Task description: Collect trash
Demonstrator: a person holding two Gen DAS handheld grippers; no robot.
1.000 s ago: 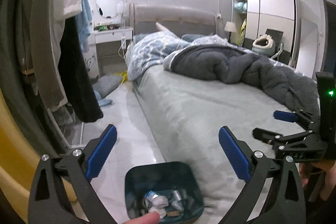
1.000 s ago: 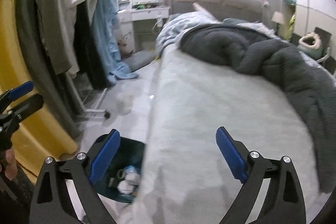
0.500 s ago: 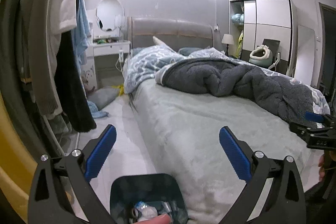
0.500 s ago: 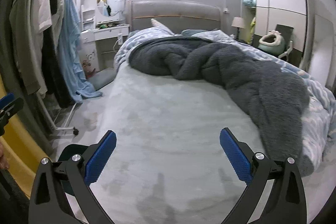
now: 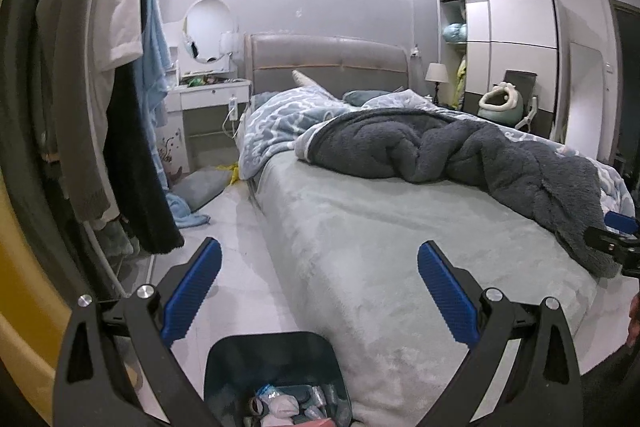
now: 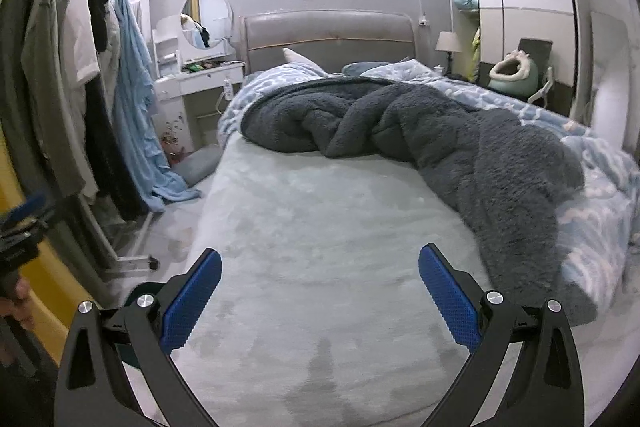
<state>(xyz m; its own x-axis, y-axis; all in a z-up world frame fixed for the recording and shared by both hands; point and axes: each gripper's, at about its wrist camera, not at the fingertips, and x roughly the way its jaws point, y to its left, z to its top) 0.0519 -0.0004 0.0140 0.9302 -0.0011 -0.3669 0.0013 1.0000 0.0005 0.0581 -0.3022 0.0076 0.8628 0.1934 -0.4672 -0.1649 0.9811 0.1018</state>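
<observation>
The left gripper point(image 5: 318, 287) is held with its jaws spread wide and nothing between them, above a dark bin point(image 5: 276, 359) standing on the floor just beside the near left corner of the bed point(image 5: 384, 235). Crumpled trash point(image 5: 280, 405) is seen inside the bin (tissues and wrappers, as far as can be told). The right gripper point(image 6: 320, 291) is likewise spread and empty, pointed over the pale sheet; a grey blanket point(image 6: 460, 139) is heaped farther away.
</observation>
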